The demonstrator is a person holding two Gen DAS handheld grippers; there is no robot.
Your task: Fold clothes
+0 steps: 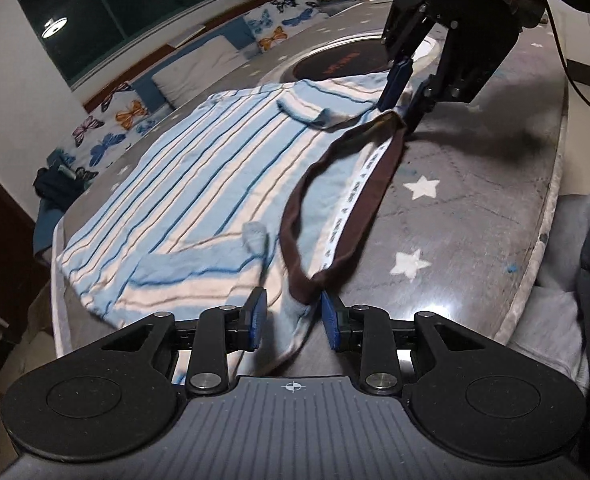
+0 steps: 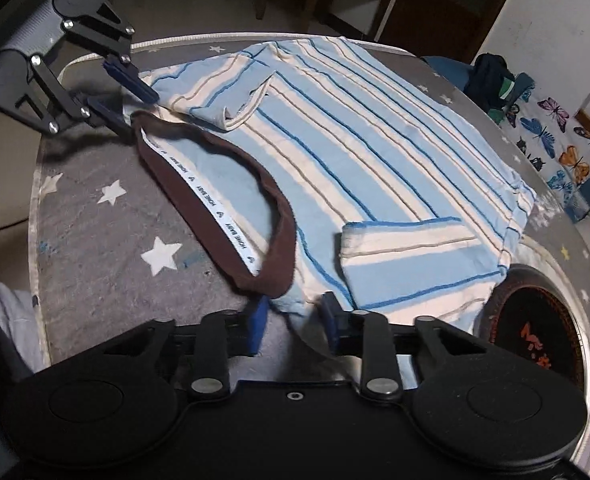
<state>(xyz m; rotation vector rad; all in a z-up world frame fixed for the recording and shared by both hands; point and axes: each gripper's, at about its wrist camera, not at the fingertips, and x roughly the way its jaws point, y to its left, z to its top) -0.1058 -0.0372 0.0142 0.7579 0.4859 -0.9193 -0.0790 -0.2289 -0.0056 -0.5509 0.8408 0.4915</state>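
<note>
Striped blue-and-cream cotton shirt (image 1: pixel 183 184) lies flat across the round grey star-patterned table (image 1: pixel 475 208); our left hand-held gripper (image 1: pixel 291 320) and right hand-held gripper (image 2: pixel 293 322) each pinch a shoulder beside its brown collar (image 2: pixel 231 216), so we next lift both together and fold toward the far hem.

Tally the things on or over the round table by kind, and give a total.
Striped shirt: 1
Hand-held grippers: 2 (left hand-held gripper, right hand-held gripper), each closed on a shirt shoulder beside the brown collar
Round black inset: 1
Total: 4
</note>
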